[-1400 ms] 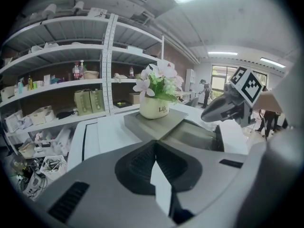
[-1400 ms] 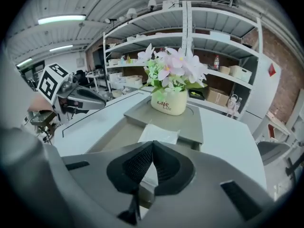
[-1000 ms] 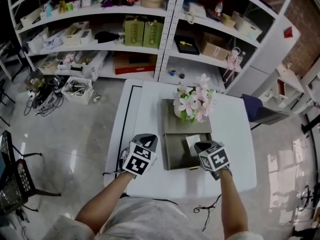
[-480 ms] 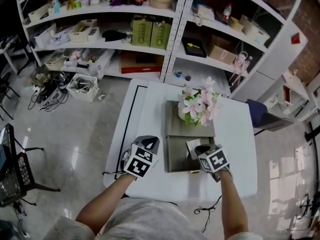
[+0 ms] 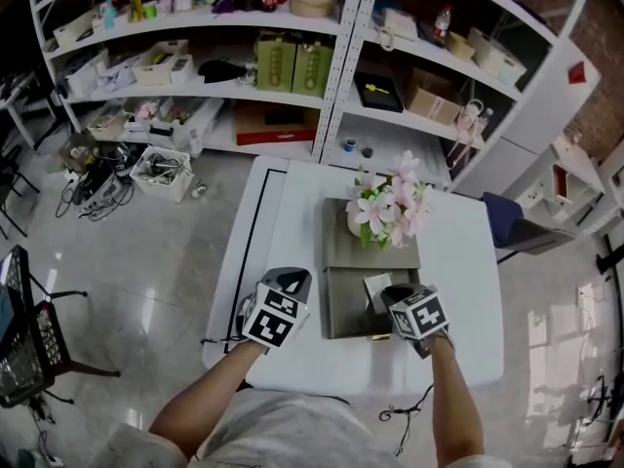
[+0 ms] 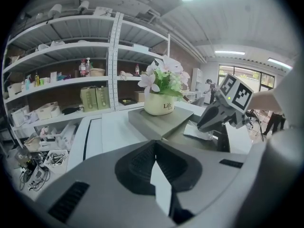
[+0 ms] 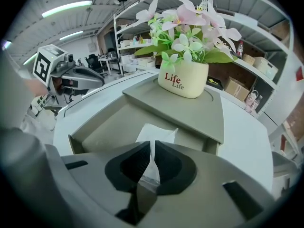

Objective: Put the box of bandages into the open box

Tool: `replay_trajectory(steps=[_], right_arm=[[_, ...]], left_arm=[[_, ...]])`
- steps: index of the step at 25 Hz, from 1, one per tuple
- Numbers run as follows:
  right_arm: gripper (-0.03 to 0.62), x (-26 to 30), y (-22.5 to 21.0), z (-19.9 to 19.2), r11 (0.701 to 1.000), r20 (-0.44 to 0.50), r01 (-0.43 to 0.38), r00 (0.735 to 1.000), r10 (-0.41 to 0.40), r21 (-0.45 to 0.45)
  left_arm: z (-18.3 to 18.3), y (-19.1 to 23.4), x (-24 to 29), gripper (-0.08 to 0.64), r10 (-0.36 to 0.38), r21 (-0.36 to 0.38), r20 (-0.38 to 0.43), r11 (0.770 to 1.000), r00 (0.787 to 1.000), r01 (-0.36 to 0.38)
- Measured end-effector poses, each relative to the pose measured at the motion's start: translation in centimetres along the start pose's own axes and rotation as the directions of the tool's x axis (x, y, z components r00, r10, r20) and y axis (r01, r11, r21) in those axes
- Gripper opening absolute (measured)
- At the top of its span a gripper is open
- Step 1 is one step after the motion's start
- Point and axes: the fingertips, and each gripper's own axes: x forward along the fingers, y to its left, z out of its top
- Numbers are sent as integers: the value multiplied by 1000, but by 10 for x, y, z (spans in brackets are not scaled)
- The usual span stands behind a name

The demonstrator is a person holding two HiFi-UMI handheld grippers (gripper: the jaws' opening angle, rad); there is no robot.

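Note:
The white box of bandages lies inside the grey open box on the white table, also seen in the right gripper view as the box of bandages within the open box. My right gripper reaches into the open box; its jaws are shut on the bandage box's near edge. From the left gripper view, the right gripper tips down onto the bandage box. My left gripper hovers left of the open box, jaws shut with nothing held.
The box's grey lid lies just behind the tray, carrying a cream pot of pink flowers. White shelving full of boxes stands beyond the table. A chair sits at the right; cables and a basket lie on the floor at left.
Both grippers hold almost the same places over the table. Only the head camera has shifted slightly.

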Motion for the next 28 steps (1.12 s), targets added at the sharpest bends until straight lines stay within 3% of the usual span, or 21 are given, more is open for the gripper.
replay_trajectory(steps=[14,28], right_arm=[[40,-28,7,10,994,80,22,996,-31,104],[34,-91,36,40,952,236,122,953,-191,281]], left_arm=[[12,11,-9,5,-27,12,-27,1000,999,27],[38,12,-35,5,-147,94,16,985,989,144]])
